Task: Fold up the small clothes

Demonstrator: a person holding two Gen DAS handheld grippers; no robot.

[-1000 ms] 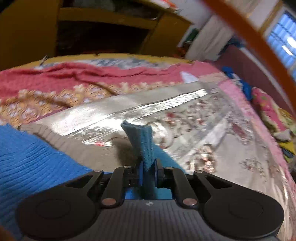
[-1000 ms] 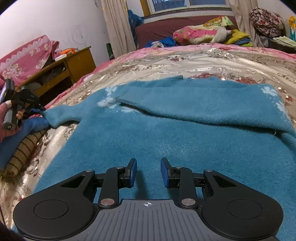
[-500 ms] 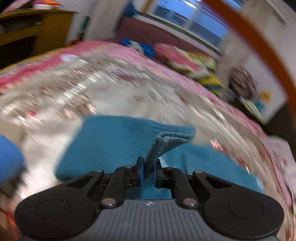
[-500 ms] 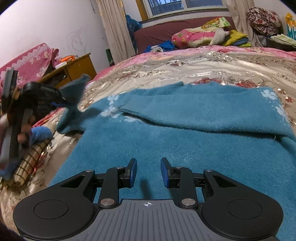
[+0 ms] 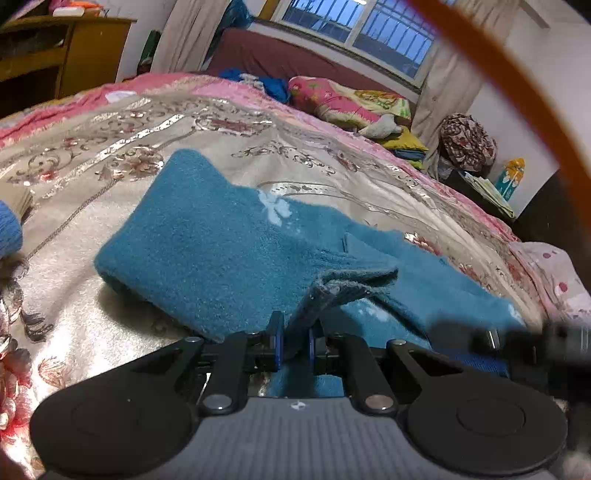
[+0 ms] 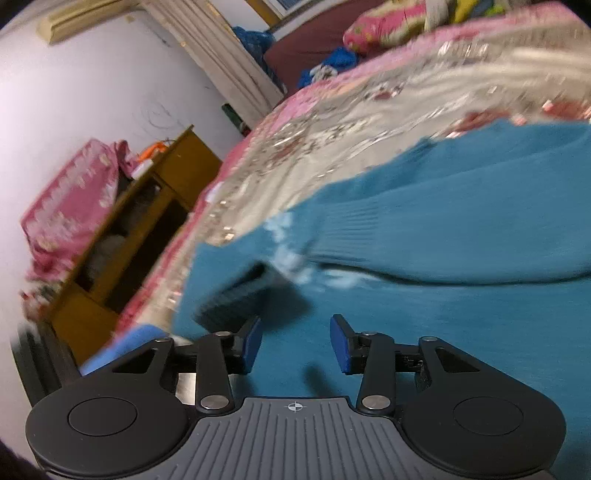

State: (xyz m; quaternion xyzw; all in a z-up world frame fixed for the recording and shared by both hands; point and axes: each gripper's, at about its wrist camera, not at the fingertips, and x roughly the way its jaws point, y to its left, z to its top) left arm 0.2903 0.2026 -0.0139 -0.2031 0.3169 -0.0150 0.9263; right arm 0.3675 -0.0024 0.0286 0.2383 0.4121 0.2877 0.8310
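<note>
Your left gripper jaws pinch the sweater cuff, carried in a second from beside the bed edge over the body, the sleeve now folded inward, while your right gripper jaws hang spread above it.

white walls, barred window, wood cabinet, curtains.

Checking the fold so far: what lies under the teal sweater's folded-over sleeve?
The sleeve, pinched by the left gripper, lies over the teal sweater body and floral bedspread. Anything beneath it is hidden.
</note>
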